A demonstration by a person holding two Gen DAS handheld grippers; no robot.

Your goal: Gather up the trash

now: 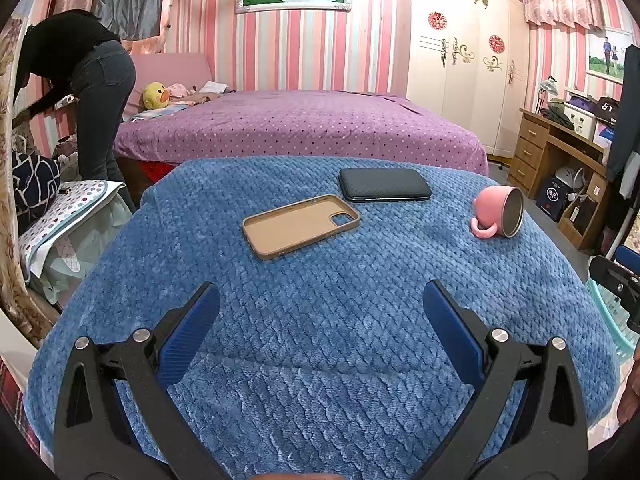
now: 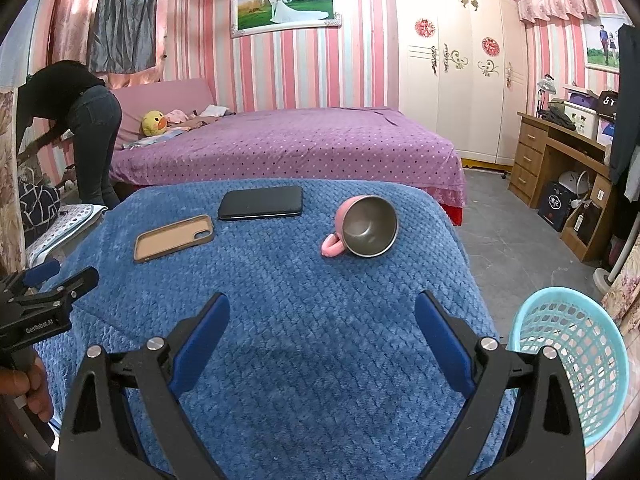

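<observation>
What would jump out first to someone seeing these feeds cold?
Probably the pink mug tipped on its side on the blue blanket, its steel inside facing the right gripper. Left of it lie an empty tan phone case and a dark phone behind it. A turquoise basket stands off the blanket's right edge; both grippers hover open and empty.

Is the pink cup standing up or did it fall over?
Fallen over. The pink cup lies on its side on the blue blanket, its empty steel inside facing sideways.
</observation>
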